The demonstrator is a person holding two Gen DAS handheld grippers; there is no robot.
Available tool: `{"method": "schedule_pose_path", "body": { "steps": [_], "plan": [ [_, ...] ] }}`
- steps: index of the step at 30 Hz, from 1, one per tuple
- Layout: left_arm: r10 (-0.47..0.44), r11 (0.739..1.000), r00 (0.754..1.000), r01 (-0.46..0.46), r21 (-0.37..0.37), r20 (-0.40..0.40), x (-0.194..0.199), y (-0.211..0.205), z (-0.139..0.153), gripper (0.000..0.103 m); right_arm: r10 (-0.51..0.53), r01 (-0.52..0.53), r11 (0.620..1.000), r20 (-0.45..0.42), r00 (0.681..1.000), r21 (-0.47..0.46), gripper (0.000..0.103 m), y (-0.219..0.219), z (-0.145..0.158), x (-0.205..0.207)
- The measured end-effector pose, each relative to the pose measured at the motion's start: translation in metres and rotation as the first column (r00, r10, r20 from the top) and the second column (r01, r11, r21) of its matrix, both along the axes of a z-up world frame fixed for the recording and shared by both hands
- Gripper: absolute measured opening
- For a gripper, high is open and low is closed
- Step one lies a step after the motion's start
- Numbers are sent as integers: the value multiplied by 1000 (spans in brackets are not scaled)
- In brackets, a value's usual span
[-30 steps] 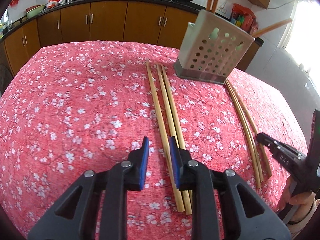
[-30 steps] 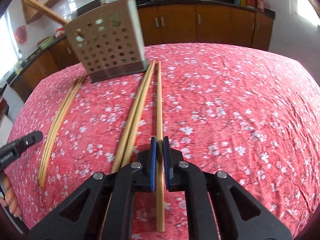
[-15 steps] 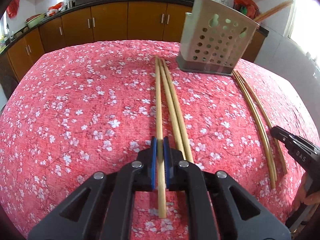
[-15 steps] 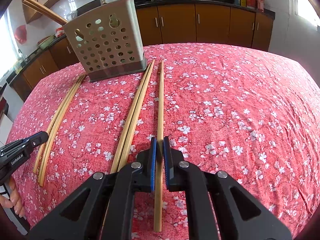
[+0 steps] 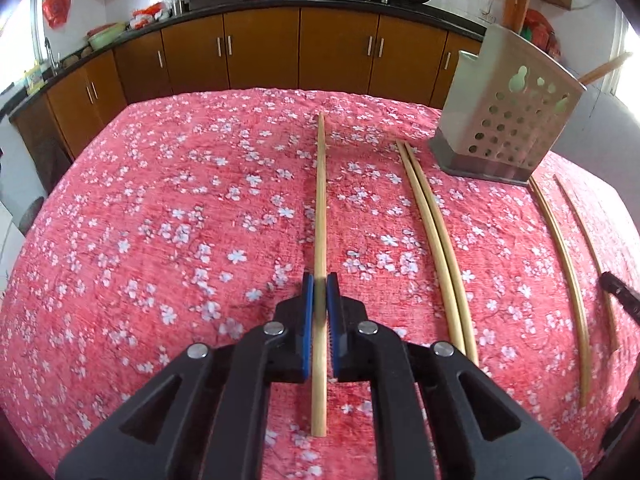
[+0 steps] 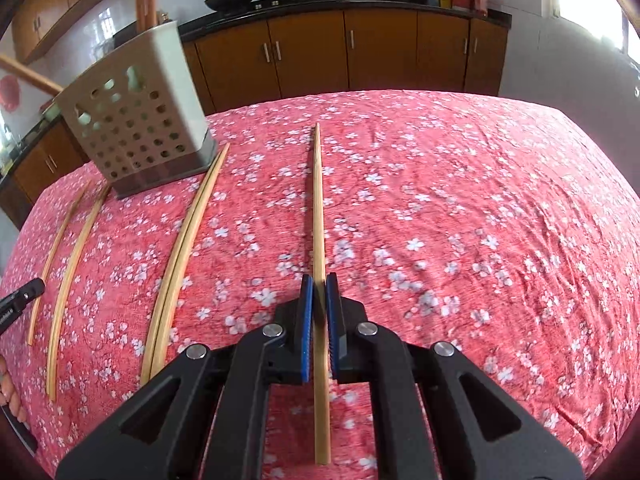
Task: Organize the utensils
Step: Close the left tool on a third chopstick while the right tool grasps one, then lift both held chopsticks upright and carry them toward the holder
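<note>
My left gripper [image 5: 319, 284] is shut on a long bamboo chopstick [image 5: 320, 200] that points away over the red flowered tablecloth [image 5: 160, 220]. Two more chopsticks [image 5: 436, 240] lie together to its right, below the beige perforated utensil holder [image 5: 508, 120], which has sticks standing in it. My right gripper [image 6: 319, 286] is shut on another chopstick [image 6: 318, 208]. A pair of chopsticks [image 6: 180, 264] lies to its left, by the holder [image 6: 136, 132]. Whether either held chopstick is off the cloth, I cannot tell.
More chopsticks [image 5: 568, 272] lie right of the holder, near the right gripper's tip [image 5: 620, 296]. Across the holder, further chopsticks [image 6: 68, 264] lie by the left gripper's tip [image 6: 24, 296]. Brown kitchen cabinets [image 5: 260, 52] stand behind the table.
The left gripper closed on the leftmost chopstick of its group and drew it left, away from the other two. The right gripper carried its chopstick right, away from its pair.
</note>
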State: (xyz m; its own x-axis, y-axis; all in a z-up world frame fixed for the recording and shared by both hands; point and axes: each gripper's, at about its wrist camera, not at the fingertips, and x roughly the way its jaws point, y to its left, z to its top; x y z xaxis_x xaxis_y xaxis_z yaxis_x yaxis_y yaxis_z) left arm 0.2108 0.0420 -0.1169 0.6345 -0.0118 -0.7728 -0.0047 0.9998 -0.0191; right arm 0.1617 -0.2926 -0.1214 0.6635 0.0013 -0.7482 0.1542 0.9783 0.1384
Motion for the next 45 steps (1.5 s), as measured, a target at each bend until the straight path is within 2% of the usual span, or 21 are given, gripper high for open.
{"method": "schedule_pose_path", "body": {
  "steps": [16,45],
  "plan": [
    [6,999,1000,-6,-33,-1,-4,5,2,9,1,-1,1000,-2,1000,-7,8,0,0,0],
    [8,1000,1000,-8,-28,-3,-5,4,3,9,10,-10,1000,-4,1000,-10,8,3,1,-4]
  ]
}}
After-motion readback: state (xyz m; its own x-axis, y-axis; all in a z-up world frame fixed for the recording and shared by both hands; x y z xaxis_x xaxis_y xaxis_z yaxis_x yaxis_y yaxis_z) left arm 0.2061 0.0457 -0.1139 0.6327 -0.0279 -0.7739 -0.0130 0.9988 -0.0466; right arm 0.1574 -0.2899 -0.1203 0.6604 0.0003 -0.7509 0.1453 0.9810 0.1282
